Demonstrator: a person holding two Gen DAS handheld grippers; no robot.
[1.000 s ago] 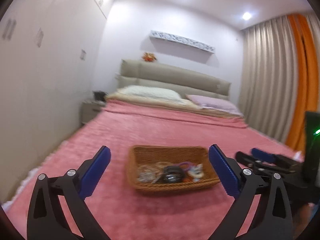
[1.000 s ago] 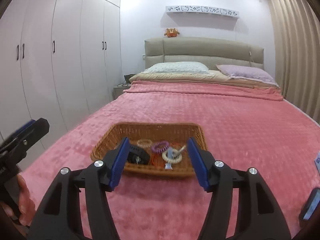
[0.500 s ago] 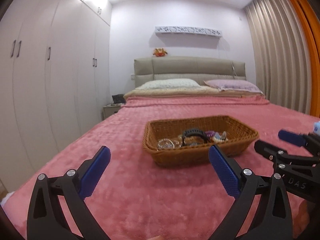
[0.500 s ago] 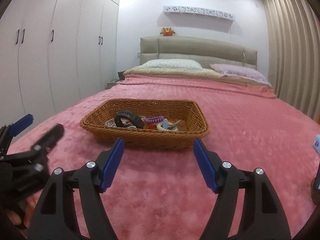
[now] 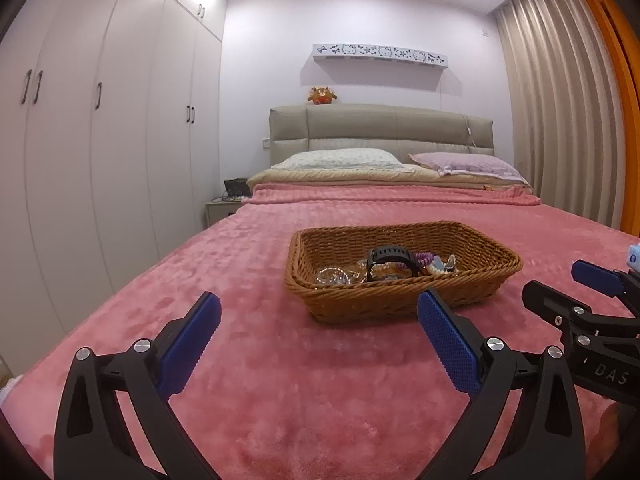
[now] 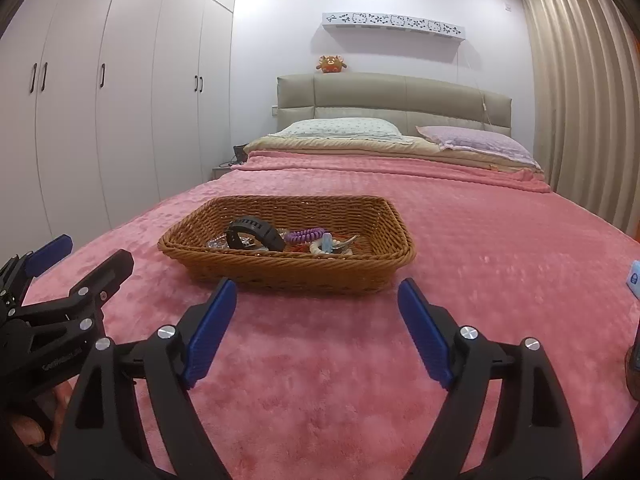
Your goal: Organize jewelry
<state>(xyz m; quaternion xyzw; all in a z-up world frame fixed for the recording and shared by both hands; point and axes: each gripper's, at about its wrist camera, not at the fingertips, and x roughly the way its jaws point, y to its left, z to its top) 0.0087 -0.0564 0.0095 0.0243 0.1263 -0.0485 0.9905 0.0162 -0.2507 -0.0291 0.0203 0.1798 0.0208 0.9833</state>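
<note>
A brown wicker basket sits on the pink bedspread. Inside lie a black watch, a purple coil band, clear beads and pale pieces. My left gripper is open and empty, low over the blanket, short of the basket's left front. My right gripper is open and empty, just before the basket's front wall. Each gripper also shows in the other's view: the right one and the left one.
White wardrobes line the left. Two pillows and a padded headboard are at the far end. Curtains hang at right. A small blue-white object lies on the blanket at the right edge.
Both grippers have dropped from looking down on the basket to a low, level view just above the blanket. Both stayed open and empty.
</note>
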